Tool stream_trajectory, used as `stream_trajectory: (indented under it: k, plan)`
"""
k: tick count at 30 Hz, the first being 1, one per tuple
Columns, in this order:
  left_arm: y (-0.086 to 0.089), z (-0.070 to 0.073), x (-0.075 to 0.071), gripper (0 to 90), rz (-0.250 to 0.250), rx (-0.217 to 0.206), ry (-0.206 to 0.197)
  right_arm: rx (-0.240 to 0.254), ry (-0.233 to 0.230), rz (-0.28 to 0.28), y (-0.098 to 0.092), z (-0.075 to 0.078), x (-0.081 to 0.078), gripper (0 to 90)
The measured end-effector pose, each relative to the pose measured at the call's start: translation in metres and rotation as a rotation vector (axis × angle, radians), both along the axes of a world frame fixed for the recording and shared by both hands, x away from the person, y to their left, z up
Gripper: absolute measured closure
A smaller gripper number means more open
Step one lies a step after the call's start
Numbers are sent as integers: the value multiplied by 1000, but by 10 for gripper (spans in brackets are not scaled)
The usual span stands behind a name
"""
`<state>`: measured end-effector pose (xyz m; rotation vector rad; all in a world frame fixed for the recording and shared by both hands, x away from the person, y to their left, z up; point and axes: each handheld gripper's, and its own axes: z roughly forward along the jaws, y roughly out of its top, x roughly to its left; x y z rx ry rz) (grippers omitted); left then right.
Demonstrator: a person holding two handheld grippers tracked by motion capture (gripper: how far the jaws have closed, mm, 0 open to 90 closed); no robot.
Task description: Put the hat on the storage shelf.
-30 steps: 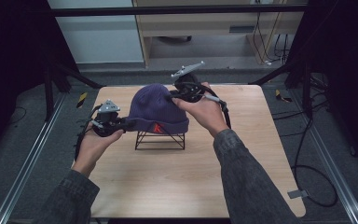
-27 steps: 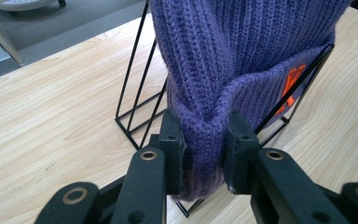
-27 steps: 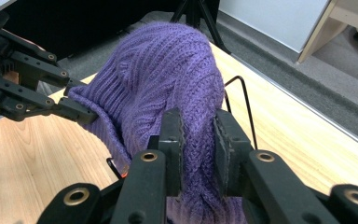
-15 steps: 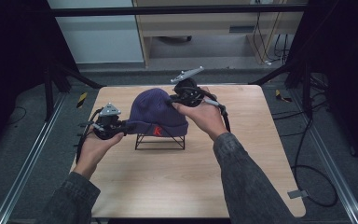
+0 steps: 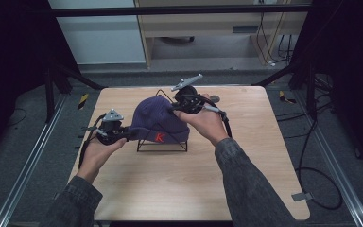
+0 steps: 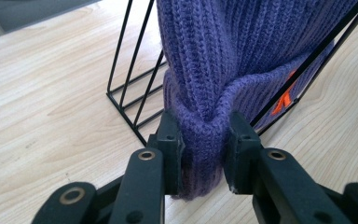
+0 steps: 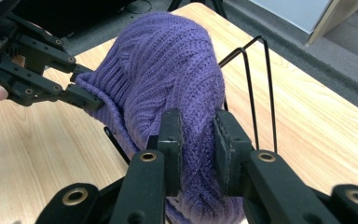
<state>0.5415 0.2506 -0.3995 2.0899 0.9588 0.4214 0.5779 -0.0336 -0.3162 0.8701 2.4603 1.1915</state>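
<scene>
Even overhead light on the tabletop (image 5: pixel 246 170), dark surroundings, soft shadows, close gripper views sharp, slight edge distortion.

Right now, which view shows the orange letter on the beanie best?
High view: the orange letter reads whole on the purple beanie cuff. The left gripper view catches a sliver behind a rack wire; the right gripper view sees the beanie's other side.

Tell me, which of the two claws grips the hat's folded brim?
The left claw. It pinches the folded brim of the hat low by the table, while the right claw grips the ribbed knit higher up.
</scene>
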Motion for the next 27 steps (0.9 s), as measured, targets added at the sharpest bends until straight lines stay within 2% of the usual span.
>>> stream_trajectory:
  k: [5,7,18,27]
  plan:
    - [2,-5,1,701,8,-4,11,-8,7,4,2,-4,-1,746]
    - [2,-7,2,695,2,7,18,-15,9,3,3,-5,-1,744]
    - [1,-9,2,690,-1,20,16,-11,22,-2,2,-10,-1,742]
    - [2,-17,2,687,8,7,30,-12,27,2,3,-15,-4,737]
